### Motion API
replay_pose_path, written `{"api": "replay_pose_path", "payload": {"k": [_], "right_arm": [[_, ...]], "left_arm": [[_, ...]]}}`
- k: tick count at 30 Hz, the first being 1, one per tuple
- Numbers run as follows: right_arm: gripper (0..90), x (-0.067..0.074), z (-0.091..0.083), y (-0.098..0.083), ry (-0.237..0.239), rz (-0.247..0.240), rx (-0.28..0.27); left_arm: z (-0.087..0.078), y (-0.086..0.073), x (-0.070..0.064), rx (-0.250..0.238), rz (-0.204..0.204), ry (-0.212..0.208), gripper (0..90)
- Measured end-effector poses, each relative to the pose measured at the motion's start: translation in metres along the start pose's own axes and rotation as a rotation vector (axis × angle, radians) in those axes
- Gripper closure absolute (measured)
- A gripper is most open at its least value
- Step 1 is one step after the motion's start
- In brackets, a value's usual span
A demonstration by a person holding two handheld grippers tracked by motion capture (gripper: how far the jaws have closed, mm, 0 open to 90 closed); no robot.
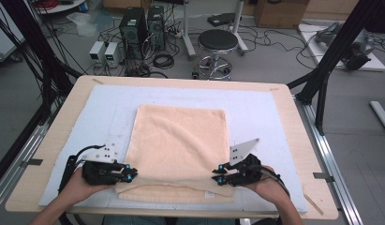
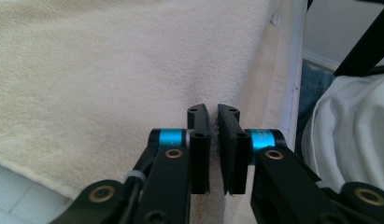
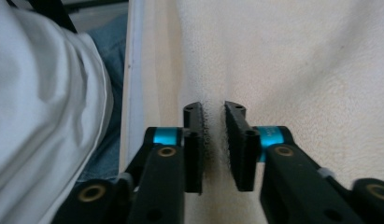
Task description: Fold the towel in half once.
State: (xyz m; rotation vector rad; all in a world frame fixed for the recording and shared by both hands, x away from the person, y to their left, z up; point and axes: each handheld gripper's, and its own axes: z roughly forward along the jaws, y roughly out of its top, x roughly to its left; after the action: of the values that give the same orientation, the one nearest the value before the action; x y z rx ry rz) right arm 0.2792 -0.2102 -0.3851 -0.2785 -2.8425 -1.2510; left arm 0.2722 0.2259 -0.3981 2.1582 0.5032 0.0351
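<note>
Two grippers are pinching the peach towel (image 1: 178, 140) lying on the white mat (image 1: 265, 117): the left gripper (image 1: 130, 174) is clamping a ridge at its near-left edge, the right gripper (image 1: 219, 177) is grasping its near-right edge.

The bench (image 1: 293, 122) has a light wooden top with rounded corners. A pale blue-white mat (image 1: 260, 108) covers most of this top and leaves a wooden border around it. On the mat lies a peach towel (image 1: 178, 140), folded, with its near edge doubled over.
</note>
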Motion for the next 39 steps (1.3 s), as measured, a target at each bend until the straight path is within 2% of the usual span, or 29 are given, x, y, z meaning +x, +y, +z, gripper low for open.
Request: {"api": "replay_pose_path", "payload": {"k": [1, 2, 4, 5, 7, 9, 10, 13, 15, 17, 22, 24, 25, 28, 30, 32, 34, 35, 38, 39], "right_arm": [[60.7, -0.004, 0.0, 0.002, -0.052, 0.009, 0.018], [60.5, -0.009, 0.001, 0.002, -0.119, 0.027, 0.042], [60.8, -0.019, 0.003, 0.0, -0.17, 0.047, 0.059], [61.9, -0.021, 0.004, 0.0, -0.181, 0.057, 0.055], [62.7, -0.016, 0.004, 0.0, -0.155, 0.047, 0.022], [64.2, -0.008, 0.003, 0.001, -0.12, 0.011, -0.005], [64.3, -0.005, 0.002, 0.001, -0.12, -0.007, -0.017], [66.5, 0.005, 0.003, 0.0, -0.087, -0.031, -0.039], [67.4, 0.011, 0.009, -0.001, -0.056, -0.054, -0.019], [67.4, 0.013, 0.016, -0.004, -0.064, -0.072, 0.017], [63.7, 0.007, 0.033, -0.014, -0.101, -0.059, 0.095], [64.4, 0.006, 0.04, -0.017, -0.114, -0.059, 0.132], [67.5, 0.006, 0.044, -0.017, -0.115, -0.064, 0.131], [78.0, 0.005, 0.046, -0.018, -0.088, -0.036, 0.121], [85.7, 0.005, 0.046, -0.019, -0.099, -0.032, 0.117], [87.1, 0.004, 0.045, -0.018, -0.089, -0.026, 0.118], [87.7, 0.003, 0.042, -0.019, -0.07, -0.011, 0.106], [87.7, 0.004, 0.04, -0.019, -0.056, -0.003, 0.091], [87.6, 0.011, 0.026, -0.014, -0.032, -0.019, 0.044], [87.5, 0.015, 0.021, -0.012, -0.028, -0.022, 0.024]], "left_arm": [[0.004, 0.0, 0.006, 0.012, -0.019, 0.041, 67.1], [0.009, -0.001, 0.014, 0.025, -0.043, 0.064, 64.6], [0.015, -0.003, 0.022, 0.04, -0.073, 0.123, 63.9], [0.017, -0.004, 0.025, 0.045, -0.086, 0.135, 60.8], [0.015, -0.004, 0.021, 0.016, -0.077, 0.128, 60.3], [0.011, -0.002, 0.014, 0.006, -0.051, 0.118, 61.2], [0.009, -0.002, 0.01, 0.003, -0.035, 0.121, 61.3], [-0.001, -0.001, -0.003, -0.024, 0.011, 0.118, 63.8], [-0.002, -0.002, -0.007, -0.025, 0.027, 0.102, 67.8], [0.002, -0.006, -0.011, -0.007, 0.04, 0.081, 70.6], [0.02, -0.015, -0.01, 0.07, 0.04, 0.049, 67.9], [0.029, -0.018, -0.01, 0.112, 0.049, 0.043, 64.0], [0.033, -0.02, -0.011, 0.128, 0.064, 0.047, 64.3], [0.036, -0.02, -0.013, 0.119, 0.076, 0.066, 68.0], [0.036, -0.019, -0.015, 0.126, 0.09, 0.065, 77.5], [0.036, -0.017, -0.017, 0.132, 0.107, 0.075, 82.8], [0.031, -0.015, -0.019, 0.127, 0.106, 0.072, 84.2], [0.028, -0.014, -0.02, 0.116, 0.103, 0.064, 84.3], [0.012, -0.01, -0.026, 0.065, 0.099, 0.049, 84.2], [0.008, -0.009, -0.027, 0.062, 0.104, 0.045, 84.0]]}}
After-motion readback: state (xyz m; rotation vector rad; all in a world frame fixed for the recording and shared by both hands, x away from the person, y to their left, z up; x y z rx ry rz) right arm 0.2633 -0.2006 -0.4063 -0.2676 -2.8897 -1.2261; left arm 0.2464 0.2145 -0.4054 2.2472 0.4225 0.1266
